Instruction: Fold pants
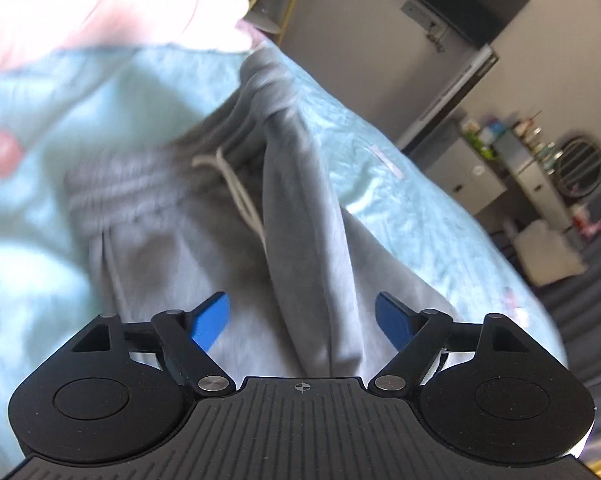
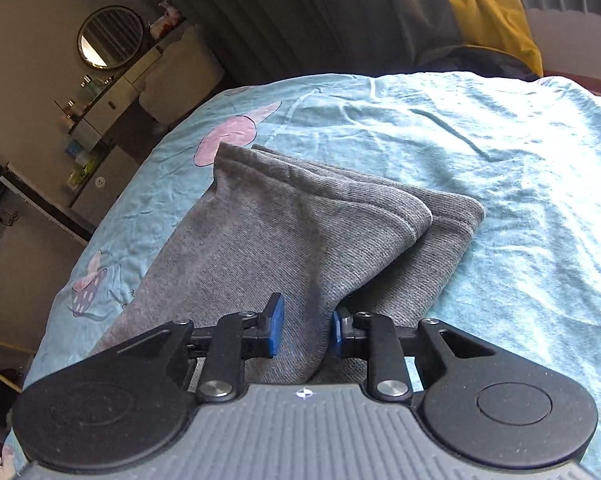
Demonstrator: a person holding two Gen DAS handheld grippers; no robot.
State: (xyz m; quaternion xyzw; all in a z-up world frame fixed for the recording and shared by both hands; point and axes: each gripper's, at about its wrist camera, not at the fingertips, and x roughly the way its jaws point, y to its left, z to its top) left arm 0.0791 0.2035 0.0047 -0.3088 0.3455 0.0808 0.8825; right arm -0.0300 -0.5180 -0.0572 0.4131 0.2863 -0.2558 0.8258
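Grey sweatpants (image 2: 300,232) are spread across a pale turquoise bedsheet (image 2: 500,168) on the bed, and both tongs are right over them. On the right wrist view, the right tongs (image 2: 305,330) are pinching a raised fold of the grey fabric between their blue pads (image 2: 275,326), the cloth bunched up tight in the narrow gap. Beyond that grip the two leg ends lie one on top of the other, cuffs (image 2: 432,216) stacked and slightly offset, pointing away toward the far side of the bed. A pink cartoon print (image 2: 228,140) on the sheet peeks out just beside the far corner of the pants.

Over to the left wrist view, and it's blurry. The left tongs (image 1: 302,322) stand wide apart, blue pads (image 1: 210,322) spread with nothing between them, hovering above a long ridge of grey fabric (image 1: 300,208) that runs up toward the elastic waistband (image 1: 268,80). A pale drawstring (image 1: 232,180) dangles across the waist area. At upper left a pale pink blur (image 1: 100,4) fills the corner; what it is, can't tell. A round mirror (image 1: 580,166) hangs over a cluttered dresser (image 1: 512,168) in the background.
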